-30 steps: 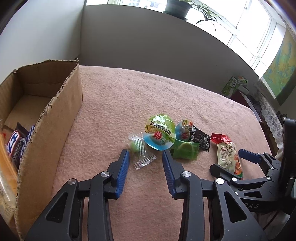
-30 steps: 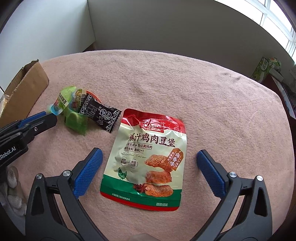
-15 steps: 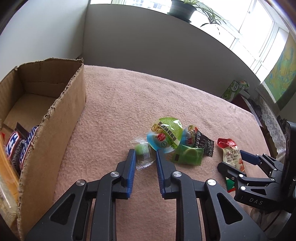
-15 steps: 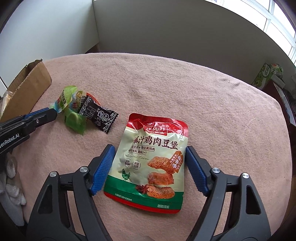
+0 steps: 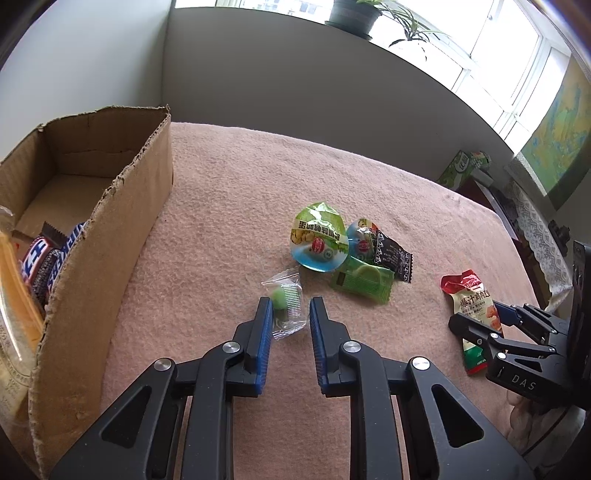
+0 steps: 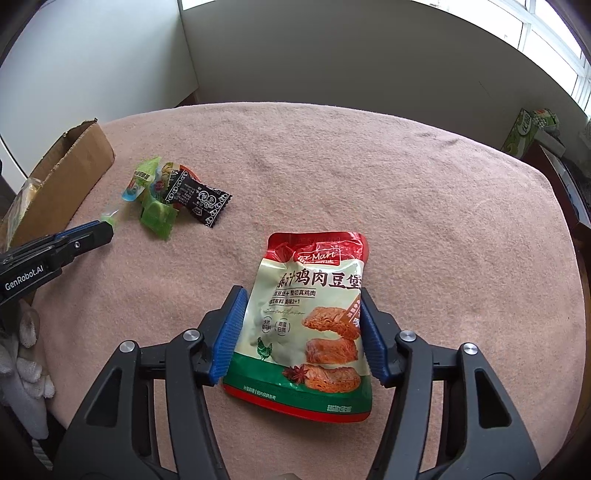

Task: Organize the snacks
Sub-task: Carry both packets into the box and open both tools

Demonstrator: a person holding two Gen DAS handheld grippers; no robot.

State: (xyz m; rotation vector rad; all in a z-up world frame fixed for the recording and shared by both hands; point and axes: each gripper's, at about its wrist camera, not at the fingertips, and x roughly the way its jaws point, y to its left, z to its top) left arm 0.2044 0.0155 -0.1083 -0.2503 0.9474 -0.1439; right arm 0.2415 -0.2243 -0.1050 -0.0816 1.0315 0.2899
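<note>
Snacks (image 5: 355, 254) cluster just beyond clear candy (image 5: 285, 303), perhaps touching

"GenRobot.AI" shows on the left gripper (image 6: 90, 232), "DAS" on the right gripper (image 5: 496, 317), "RT-Mart" on the red pouch (image 6: 306, 317).

Potted plant (image 5: 356, 16) on windowsill; green carton (image 5: 460, 171) beyond pink tablecloth (image 5: 240, 192).

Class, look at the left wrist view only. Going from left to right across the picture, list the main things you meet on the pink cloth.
cardboard box → clear-wrapped green candy between the left gripper's jaws → round green jelly cup → black wrapped candy → red snack pouch → right gripper
</note>
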